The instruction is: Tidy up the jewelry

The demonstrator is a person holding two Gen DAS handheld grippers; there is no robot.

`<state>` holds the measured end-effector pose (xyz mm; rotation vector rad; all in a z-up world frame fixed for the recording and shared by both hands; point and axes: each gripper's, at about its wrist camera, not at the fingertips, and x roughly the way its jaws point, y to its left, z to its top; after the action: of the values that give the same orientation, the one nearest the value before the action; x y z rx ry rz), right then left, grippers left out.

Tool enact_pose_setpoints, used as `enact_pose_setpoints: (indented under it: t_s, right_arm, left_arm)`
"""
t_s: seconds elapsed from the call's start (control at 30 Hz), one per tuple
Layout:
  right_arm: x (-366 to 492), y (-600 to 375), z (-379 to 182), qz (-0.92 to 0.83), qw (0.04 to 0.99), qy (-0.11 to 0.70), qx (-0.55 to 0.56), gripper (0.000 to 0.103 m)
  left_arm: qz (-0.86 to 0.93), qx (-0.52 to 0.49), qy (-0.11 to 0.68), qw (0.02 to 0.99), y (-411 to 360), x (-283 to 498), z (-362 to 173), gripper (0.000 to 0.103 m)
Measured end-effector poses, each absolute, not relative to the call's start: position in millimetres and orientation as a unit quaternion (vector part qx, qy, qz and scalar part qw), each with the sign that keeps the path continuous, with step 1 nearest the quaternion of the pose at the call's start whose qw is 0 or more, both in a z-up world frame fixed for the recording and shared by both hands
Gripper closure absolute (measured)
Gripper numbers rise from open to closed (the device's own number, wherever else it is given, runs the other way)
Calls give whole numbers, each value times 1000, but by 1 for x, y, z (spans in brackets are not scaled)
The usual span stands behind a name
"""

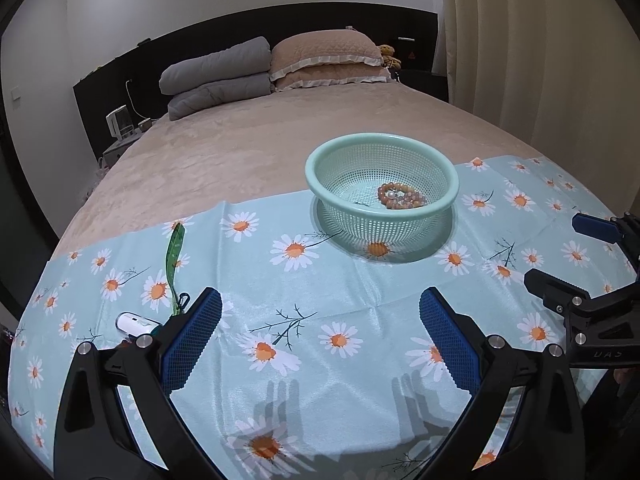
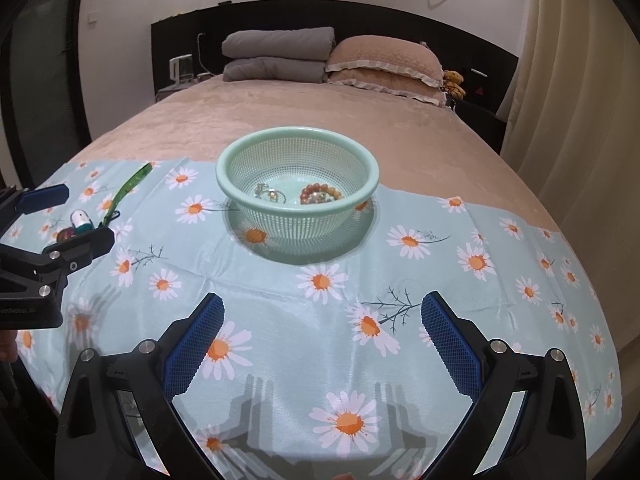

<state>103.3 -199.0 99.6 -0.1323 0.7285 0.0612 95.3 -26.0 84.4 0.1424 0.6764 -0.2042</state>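
Note:
A mint-green mesh basket (image 1: 320,168) (image 2: 296,224) stands on the daisy-print cloth (image 1: 320,272) (image 2: 420,280). Inside it lie a coil of orange and pearl bead bracelets (image 1: 400,196) (image 2: 320,196) and a thin metallic chain piece (image 2: 270,194). My left gripper (image 1: 320,304) (image 2: 88,214) hovers open and empty over the cloth, near its left part. My right gripper (image 2: 322,308) (image 1: 560,254) is open too, with nothing between its blue pads, in front of the basket. A green lanyard strap with a clip (image 1: 174,256) (image 2: 128,188) lies left, by a small white capsule-shaped item (image 1: 136,324) (image 2: 82,220) and a dark reddish round piece (image 2: 66,235).
The cloth covers the foot of a beige bed (image 1: 240,140). Folded grey quilts (image 1: 216,76) and pink pillows (image 1: 328,60) sit at the headboard. A curtain (image 1: 540,40) hangs on the right; a nightstand with a small appliance (image 1: 120,124) is at the left.

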Motion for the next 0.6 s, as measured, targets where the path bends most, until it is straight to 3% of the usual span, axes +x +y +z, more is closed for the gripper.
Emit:
enact_pose_setpoints:
  t_s: [0.6]
  right_arm:
    - [95, -194, 107, 34, 936, 342, -80, 8]
  left_arm:
    - [-99, 82, 313, 941, -29, 88, 92, 6]
